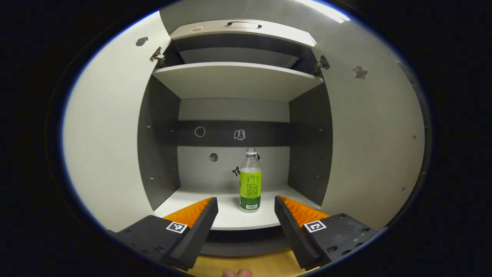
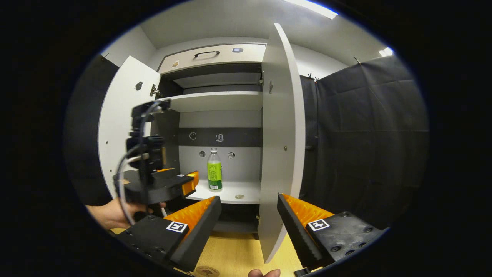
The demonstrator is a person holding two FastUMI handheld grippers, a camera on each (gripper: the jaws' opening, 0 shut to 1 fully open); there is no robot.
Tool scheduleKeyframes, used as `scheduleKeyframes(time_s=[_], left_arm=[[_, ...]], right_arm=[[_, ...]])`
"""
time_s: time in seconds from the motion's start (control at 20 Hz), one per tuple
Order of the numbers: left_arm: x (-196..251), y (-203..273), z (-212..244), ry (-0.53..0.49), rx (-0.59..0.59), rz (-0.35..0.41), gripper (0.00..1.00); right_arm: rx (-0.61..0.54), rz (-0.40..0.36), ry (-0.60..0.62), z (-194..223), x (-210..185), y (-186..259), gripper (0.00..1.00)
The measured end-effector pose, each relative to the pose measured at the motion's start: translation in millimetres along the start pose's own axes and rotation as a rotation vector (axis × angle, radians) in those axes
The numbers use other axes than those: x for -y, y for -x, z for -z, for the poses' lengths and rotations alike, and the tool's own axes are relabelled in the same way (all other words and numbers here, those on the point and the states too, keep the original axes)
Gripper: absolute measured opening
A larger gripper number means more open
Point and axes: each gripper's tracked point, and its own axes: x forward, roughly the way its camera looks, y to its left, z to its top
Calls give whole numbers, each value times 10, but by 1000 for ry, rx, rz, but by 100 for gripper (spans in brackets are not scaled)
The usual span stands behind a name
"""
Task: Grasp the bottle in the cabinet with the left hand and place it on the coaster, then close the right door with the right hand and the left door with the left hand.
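Note:
A clear bottle [image 1: 250,181] with a green label stands upright on the cabinet's lower shelf [image 1: 230,215], near its front edge. In the left gripper view my left gripper [image 1: 246,209] is open just in front of the shelf, with the bottle straight ahead beyond the fingertips and untouched. From the right gripper view the bottle [image 2: 215,170] shows inside the cabinet, and the left gripper [image 2: 188,181], held by a hand [image 2: 109,213], hovers left of it. My right gripper [image 2: 249,209] is open and holds nothing, back from the cabinet near the right door's edge. A round coaster [image 2: 206,271] peeks in at the bottom on the wooden table.
Both cabinet doors stand wide open: the left door [image 1: 103,146] and the right door [image 1: 369,146], whose edge [image 2: 280,146] faces the right gripper. An upper shelf [image 1: 238,79] is bare. A small round disc [image 2: 239,196] lies on the lower shelf. The wooden tabletop [image 2: 238,250] lies below.

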Motion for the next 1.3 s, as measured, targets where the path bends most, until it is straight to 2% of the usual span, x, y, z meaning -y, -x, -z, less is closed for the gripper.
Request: scheduleKeyframes(time_s=[0.3, 0.55, 0.75, 0.9, 0.95, 1.2, 1.3], left_arm=[[71, -989, 158, 12, -50, 9, 94], [104, -1463, 272, -50, -59, -4, 94], [65, -1744, 264, -59, -52, -31, 94], [77, -1789, 314, -42, -67, -26, 94], [83, -1790, 285, -38, -66, -24, 80], [138, -1530, 140, -16, -45, 3, 77], [108, -1270, 33, -19, -20, 18, 77]], right_arm=[[-16, 42, 22, 43, 269, 197, 97], [-45, 90, 54, 126, 457, 283, 97], [-52, 129, 79, 138, 580, 314, 97], [-56, 153, 74, 151, 645, 346, 97], [-56, 159, 73, 153, 665, 355, 97], [-52, 167, 59, 174, 709, 367, 97], [-55, 163, 43, 185, 711, 365, 97]])
